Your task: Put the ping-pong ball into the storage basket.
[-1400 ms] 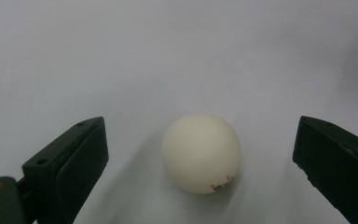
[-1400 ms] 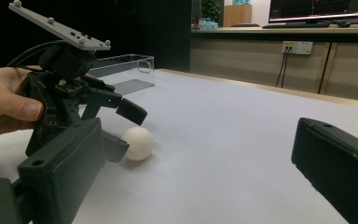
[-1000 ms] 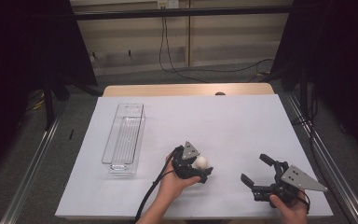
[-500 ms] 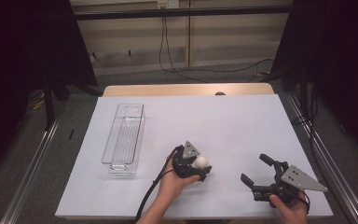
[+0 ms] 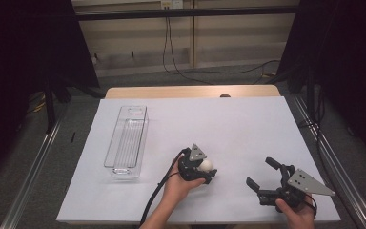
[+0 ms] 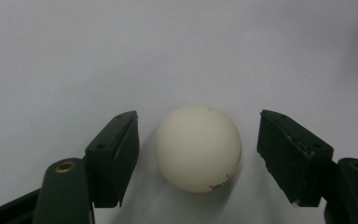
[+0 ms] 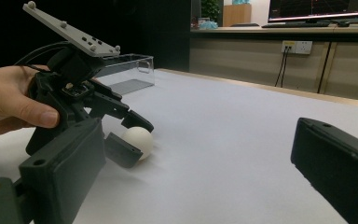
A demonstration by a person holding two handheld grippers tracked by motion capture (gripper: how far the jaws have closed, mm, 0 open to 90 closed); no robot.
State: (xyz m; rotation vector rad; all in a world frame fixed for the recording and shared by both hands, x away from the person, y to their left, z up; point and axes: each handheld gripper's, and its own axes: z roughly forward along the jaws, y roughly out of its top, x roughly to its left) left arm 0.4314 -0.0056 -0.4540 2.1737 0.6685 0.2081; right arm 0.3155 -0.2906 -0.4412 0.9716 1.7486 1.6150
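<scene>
A white ball [image 6: 198, 148] rests on the white table sheet [image 5: 228, 124] near the front middle. My left gripper [image 6: 198, 127] straddles it, one jaw on each side. Its jaws have just been closing, with the ball between them and a narrow gap still showing on both sides, so the pads do not press on it. In the high view the ball [image 5: 207, 165] peeks out from the left gripper [image 5: 204, 170]. My right gripper [image 5: 259, 171] stands open at the front right with nothing between its jaws, and its view faces the ball [image 7: 139, 140] and the left hand.
A clear plastic tray [image 5: 126, 140] lies lengthwise on the left part of the sheet, and it shows far off as the tray [image 7: 129, 70] in the right gripper view. Metal rails run along both sides of the table. A cable trails from the left gripper toward the front edge.
The left gripper's jaws have drawn in closer around the ball. Both hands and the ball have kept their places.
</scene>
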